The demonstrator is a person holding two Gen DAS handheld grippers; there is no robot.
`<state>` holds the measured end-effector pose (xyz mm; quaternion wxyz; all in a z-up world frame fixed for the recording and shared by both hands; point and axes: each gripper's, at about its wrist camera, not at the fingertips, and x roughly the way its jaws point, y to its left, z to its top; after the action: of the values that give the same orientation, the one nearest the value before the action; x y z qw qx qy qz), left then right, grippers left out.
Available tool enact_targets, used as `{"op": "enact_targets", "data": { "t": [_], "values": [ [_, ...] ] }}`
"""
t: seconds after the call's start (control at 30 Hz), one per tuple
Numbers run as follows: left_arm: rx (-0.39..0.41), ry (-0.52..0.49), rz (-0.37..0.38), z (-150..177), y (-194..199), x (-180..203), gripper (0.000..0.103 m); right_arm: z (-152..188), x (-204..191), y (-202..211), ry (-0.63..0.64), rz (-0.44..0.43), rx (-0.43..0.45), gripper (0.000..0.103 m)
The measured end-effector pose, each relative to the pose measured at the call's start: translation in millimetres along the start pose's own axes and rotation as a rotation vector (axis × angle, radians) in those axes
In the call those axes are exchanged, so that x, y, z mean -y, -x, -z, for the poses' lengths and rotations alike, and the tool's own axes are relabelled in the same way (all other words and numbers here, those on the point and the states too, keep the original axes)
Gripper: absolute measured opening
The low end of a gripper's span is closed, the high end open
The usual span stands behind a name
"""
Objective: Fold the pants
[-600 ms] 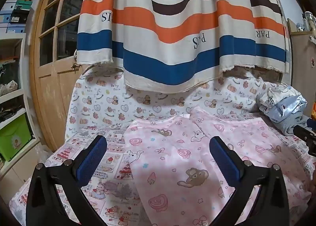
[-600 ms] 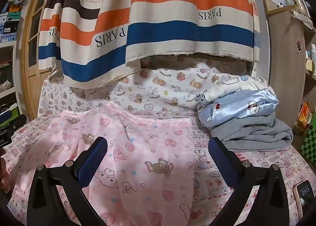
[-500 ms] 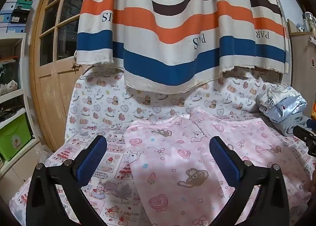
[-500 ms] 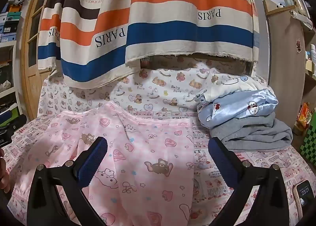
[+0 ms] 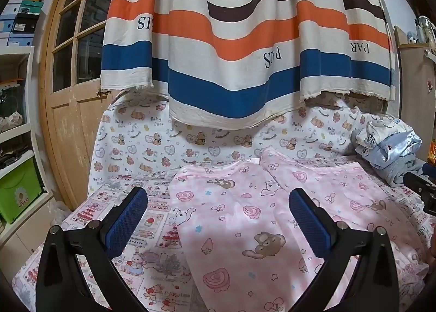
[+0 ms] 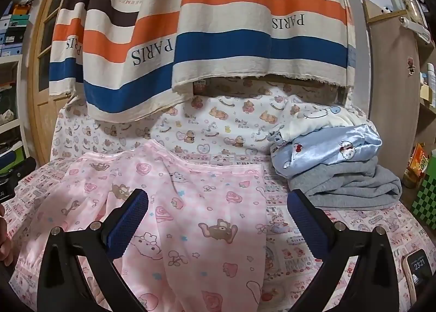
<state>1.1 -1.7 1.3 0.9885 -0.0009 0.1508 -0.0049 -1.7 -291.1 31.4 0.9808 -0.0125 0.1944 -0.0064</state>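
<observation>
- Left wrist view: left tool (image 5: 218, 212) released, jaws spread wide, nothing between the blue pads (image 5: 124, 220). It hovers over the near left part of the pink pants (image 5: 245, 219).
- Pants lie spread flat on the printed sheet (image 5: 130, 254); the two legs run away from the camera, diverging toward the sheet's upright back. The left leg's outer edge falls between the pads.
- Striped cloth (image 5: 239, 47) hangs behind, apart from the pants. Pile of clothes (image 5: 387, 148) sits far right.
- Right wrist view: right tool (image 6: 218, 212) also released, jaws wide apart, gripping nothing. It hovers above the right leg of the pink pants (image 6: 196, 216).
- The right leg's outer edge runs between the pads (image 6: 305, 223). Fabric looks smooth, only mild ripples.
- Stacked folded clothes (image 6: 335, 159) lie just beside the pants' far right corner. A phone (image 6: 418, 271) rests at lower right on the sheet.
- Progress, judged: garment laid out, no fold visible. Everything remains: leg onto leg, then lengthwise folds.
</observation>
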Motion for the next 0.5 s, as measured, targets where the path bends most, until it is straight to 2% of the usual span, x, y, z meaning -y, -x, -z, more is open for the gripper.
{"op": "enact_targets", "data": {
  "t": [0.5],
  "values": [
    [0.003, 0.003, -0.010, -1.5, 1.5, 2.4, 0.103, -2.4, 0.9, -0.6, -0.007, 0.008, -0.009, 0.102]
  ]
}}
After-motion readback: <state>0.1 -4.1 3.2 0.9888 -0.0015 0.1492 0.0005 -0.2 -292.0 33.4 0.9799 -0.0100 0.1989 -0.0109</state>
